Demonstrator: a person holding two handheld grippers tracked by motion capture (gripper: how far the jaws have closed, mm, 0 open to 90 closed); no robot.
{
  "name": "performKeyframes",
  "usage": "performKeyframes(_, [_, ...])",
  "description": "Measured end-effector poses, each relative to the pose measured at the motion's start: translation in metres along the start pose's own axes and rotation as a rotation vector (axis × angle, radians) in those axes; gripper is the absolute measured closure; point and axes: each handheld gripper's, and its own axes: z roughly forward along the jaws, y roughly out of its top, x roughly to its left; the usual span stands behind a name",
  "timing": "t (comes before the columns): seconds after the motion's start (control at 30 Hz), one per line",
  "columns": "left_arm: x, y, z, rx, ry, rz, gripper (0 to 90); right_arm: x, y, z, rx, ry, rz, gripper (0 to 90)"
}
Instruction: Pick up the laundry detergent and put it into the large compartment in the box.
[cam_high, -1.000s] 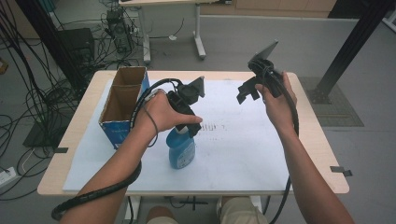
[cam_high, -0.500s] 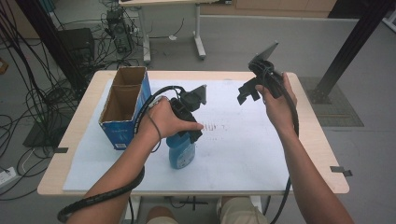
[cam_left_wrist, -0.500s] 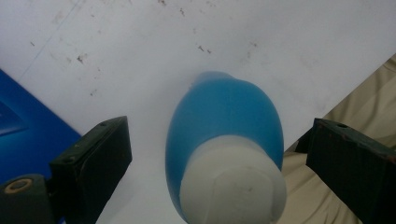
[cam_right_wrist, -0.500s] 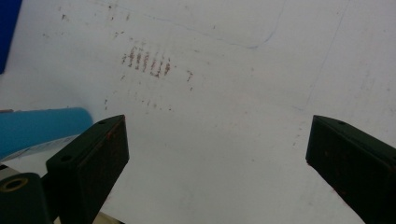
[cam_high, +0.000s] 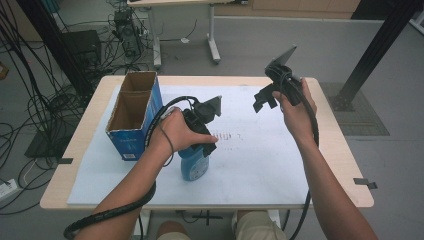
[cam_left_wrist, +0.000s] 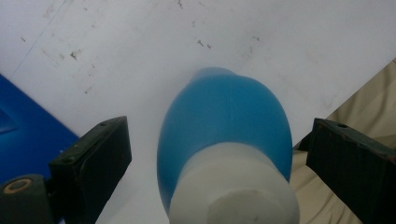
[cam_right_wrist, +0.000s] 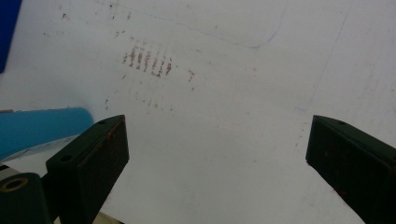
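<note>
White sheet (cam_high: 260, 150) bears blue bottle (cam_left_wrist: 224, 126) between left gripper's (cam_left_wrist: 217, 154) spread jaws.

The right tongs (cam_right_wrist: 217, 154) gape wide over smudged white paper (cam_right_wrist: 233, 93), blue bottle (cam_right_wrist: 42, 128) at left.

Wooden table (cam_high: 345, 165), light top, standing on grey floor (cam_high: 250, 45); white paper sheet (cam_high: 260, 165) covering most of it. Second table's white legs (cam_high: 212, 37) showing behind. Black cables (cam_high: 35, 105) trailing over the floor at left, beside black equipment (cam_high: 82, 47). Black post (cam_high: 380, 45) leaning at right. Even light falling throughout.
</note>
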Motion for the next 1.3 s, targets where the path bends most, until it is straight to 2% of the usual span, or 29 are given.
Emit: performKeyframes(1.3, [-0.0029,0.0010,0.0034,-0.001,0.003,0.019,7.0,0.0001,0.0024,0.0022,0.007,0.000,0.007,5.5])
